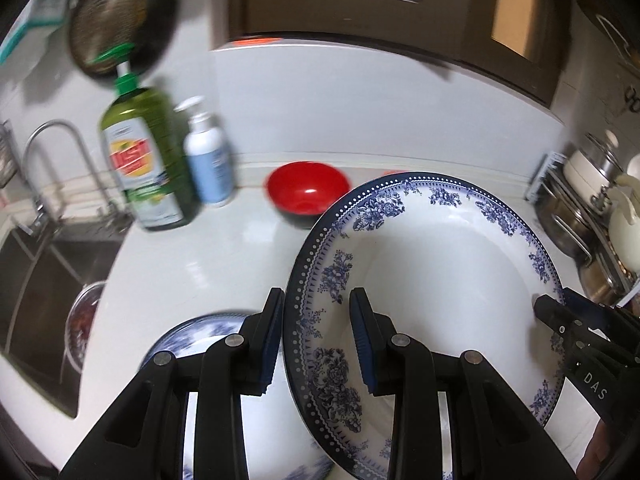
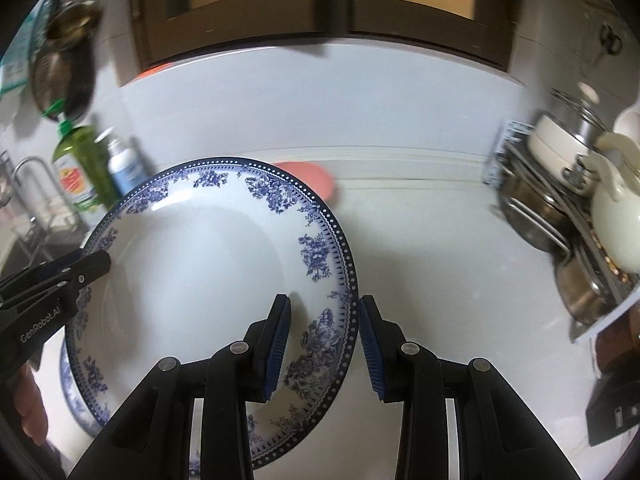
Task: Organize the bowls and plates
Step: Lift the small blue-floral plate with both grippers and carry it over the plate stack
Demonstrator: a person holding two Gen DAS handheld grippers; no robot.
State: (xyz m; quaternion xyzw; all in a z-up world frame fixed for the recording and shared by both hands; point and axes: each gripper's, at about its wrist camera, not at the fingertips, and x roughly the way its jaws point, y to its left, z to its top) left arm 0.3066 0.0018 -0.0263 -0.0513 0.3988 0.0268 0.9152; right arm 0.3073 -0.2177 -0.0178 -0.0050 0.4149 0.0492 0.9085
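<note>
A large white plate with a blue floral rim (image 1: pixel 432 280) is held up over the white counter between both grippers. My left gripper (image 1: pixel 316 340) is shut on its left rim. My right gripper (image 2: pixel 324 344) is shut on its right rim (image 2: pixel 332 320), and shows at the plate's right edge in the left wrist view (image 1: pixel 560 320). A second blue-patterned plate (image 1: pixel 192 340) lies on the counter below, partly hidden by the fingers; its edge shows in the right wrist view (image 2: pixel 74 392). A red bowl (image 1: pixel 307 192) sits on the counter by the back wall.
A sink (image 1: pixel 44 280) with a tap (image 1: pixel 52 160) is at the left. A green soap bottle (image 1: pixel 140 160) and a white pump bottle (image 1: pixel 208 164) stand beside it. A rack of pots (image 2: pixel 568 208) stands at the right. Dark cabinets (image 2: pixel 320 0) hang above.
</note>
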